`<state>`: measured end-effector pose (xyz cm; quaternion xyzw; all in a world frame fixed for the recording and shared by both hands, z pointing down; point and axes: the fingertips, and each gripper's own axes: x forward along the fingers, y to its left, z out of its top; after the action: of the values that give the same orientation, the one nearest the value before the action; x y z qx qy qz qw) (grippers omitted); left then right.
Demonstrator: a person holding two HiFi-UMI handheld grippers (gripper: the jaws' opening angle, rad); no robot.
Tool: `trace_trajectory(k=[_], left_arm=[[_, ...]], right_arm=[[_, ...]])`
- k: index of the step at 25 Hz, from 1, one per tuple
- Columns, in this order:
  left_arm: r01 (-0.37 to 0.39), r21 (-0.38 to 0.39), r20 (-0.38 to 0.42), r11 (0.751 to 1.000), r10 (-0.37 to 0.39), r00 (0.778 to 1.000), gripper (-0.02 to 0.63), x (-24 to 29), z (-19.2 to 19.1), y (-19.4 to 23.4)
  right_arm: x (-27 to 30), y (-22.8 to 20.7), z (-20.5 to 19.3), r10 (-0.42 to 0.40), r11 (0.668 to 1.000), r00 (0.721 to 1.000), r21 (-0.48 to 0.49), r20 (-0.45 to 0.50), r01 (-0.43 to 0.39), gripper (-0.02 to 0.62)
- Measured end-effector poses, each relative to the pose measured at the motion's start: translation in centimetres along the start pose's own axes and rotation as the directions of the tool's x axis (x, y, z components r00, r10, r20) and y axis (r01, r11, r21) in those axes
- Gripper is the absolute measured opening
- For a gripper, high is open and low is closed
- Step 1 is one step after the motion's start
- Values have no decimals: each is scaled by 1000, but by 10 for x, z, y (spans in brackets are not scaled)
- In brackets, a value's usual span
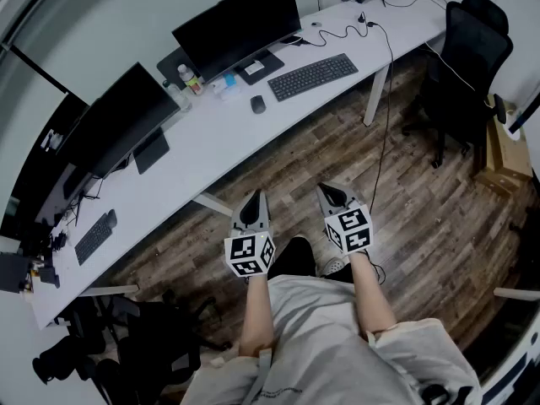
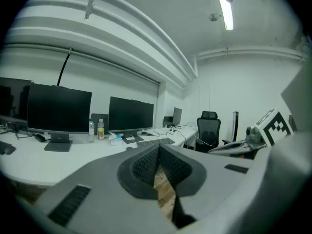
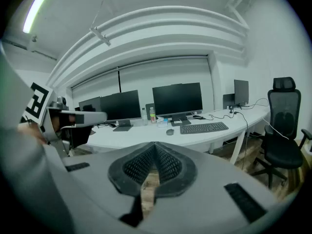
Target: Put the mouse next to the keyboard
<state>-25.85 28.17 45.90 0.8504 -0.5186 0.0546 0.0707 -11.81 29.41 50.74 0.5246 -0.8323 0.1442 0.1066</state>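
grey left gripper [image 1: 256, 194] and grey right gripper [image 1: 331, 189] hang clenched, empty. at twelve o'clock, the small dark plastic mouse [image 1: 257, 104] sits on the long white desk [image 1: 211, 146], black keyboard [image 1: 312, 77] near its two o'clock. probably light, rigid, slick: pinch its flanks.

The head view looks steeply down from high up, with the tabletop [image 1: 211, 137] far off in the upper frame. Both gripper views face it almost level from afar, sharing the keyboard [image 3: 204, 127].

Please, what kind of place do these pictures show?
Most likely an office: a long white curved desk carries wide black monitors and a black keyboard, with a black office chair beside it.
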Motion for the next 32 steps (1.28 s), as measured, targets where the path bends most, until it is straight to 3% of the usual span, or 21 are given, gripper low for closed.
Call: trace_trajectory(k=[12,16,17,18,20,22,23,28,32], left_arm=[[22,55,-21,998,-21,1000,23,12,1,-13],[13,49,5,999,-13,1000,26,22,6,-12],[18,54,15,998,-19,1000,28,23,8,-15],[25,57,27,998,-26,999,28,23,11,-18],[28,52,47,998,-30,998,41,25,16,-20],[19,46,44,999,-21,999,140,26,15,-17],[13,44,38,999,-15,999,147,27,13,-15],[-17,32,9,999,17,1000,164,33,3,-2],[-24,29,-10,999,25,1000,175,42,-2,11]], right_arm=[[-6,-12,11,-18,999,1000,-37,24,19,5],[-5,-16,14,-2,999,999,-47,43,4,8],[-4,-17,13,-2,998,999,-56,38,4,31],[-3,-17,12,-5,997,1000,-71,30,7,135],[-2,-19,8,-12,996,1000,-85,18,14,178],[0,-18,1,0,999,1000,-53,9,0,256],[1,-18,-2,10,999,1000,-35,5,-10,280],[12,-20,-9,39,999,999,6,-13,-39,334],[29,-21,-11,44,999,998,0,-33,-44,336]])
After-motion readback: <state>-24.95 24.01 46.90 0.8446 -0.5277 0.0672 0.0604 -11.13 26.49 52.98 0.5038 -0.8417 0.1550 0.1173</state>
